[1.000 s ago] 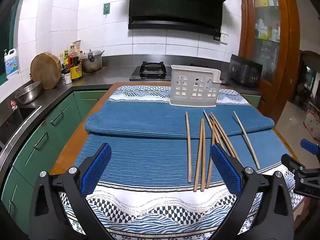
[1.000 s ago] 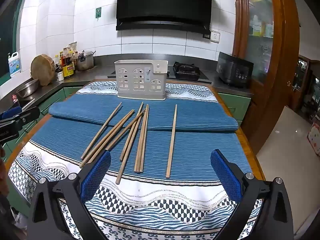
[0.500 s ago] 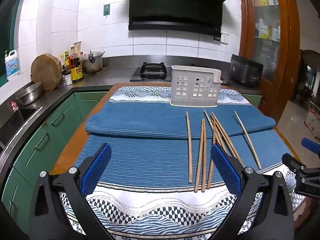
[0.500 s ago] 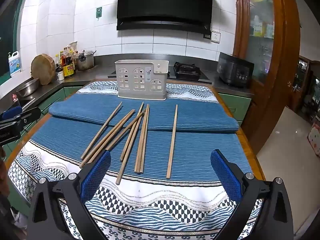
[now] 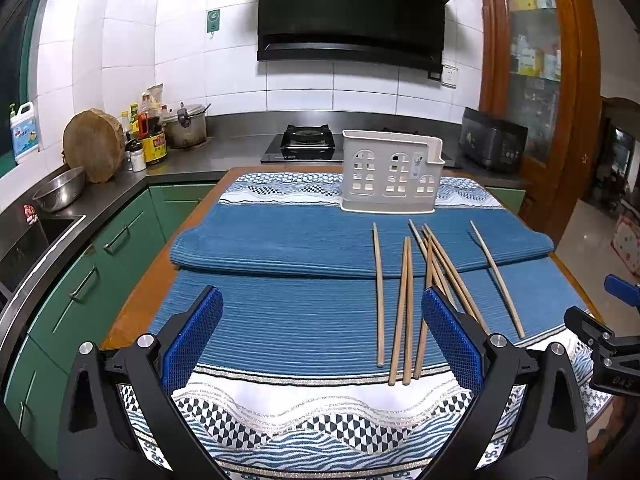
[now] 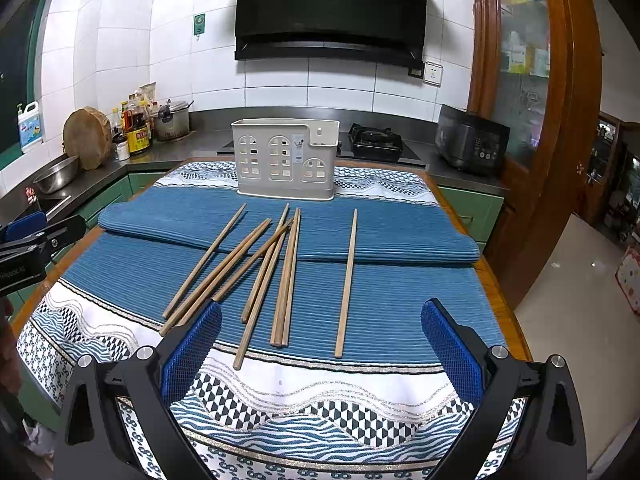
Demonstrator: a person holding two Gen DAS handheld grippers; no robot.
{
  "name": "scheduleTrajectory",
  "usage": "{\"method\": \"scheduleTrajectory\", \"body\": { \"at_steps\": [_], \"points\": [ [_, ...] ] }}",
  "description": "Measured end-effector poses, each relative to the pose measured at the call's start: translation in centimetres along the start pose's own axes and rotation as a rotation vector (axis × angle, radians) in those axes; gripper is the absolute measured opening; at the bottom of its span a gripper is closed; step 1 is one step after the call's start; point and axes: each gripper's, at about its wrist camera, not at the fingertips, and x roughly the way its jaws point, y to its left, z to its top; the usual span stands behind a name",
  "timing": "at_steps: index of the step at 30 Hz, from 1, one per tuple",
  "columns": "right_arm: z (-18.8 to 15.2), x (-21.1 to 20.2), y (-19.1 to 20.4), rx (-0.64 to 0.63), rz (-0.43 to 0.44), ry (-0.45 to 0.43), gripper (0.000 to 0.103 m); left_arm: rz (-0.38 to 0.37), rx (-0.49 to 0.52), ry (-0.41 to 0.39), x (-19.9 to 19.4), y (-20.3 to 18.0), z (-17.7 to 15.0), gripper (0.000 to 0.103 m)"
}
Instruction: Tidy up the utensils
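Nothing sorted yet: all chopsticks (image 6: 286, 276) lie on the cloth in front of the holder (image 6: 285, 160). Left gripper (image 5: 322, 344) and right gripper (image 6: 322, 354) gape wide, empty.

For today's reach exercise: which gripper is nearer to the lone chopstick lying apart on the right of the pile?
Right. The right gripper hangs open with the lone chopstick just ahead of its gap; the left gripper hangs open farther left, beyond the pile.
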Motion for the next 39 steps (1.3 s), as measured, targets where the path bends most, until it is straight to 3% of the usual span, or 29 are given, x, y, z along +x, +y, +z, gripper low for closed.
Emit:
{"method": "scheduleTrajectory", "body": {
  "at_steps": [39],
  "points": [
    [-0.7, 1.4, 0.9, 0.005, 0.006, 0.022, 0.096, 0.007, -0.008, 0.021, 1.1, 0.1, -0.3, 0.098]
  ]
}}
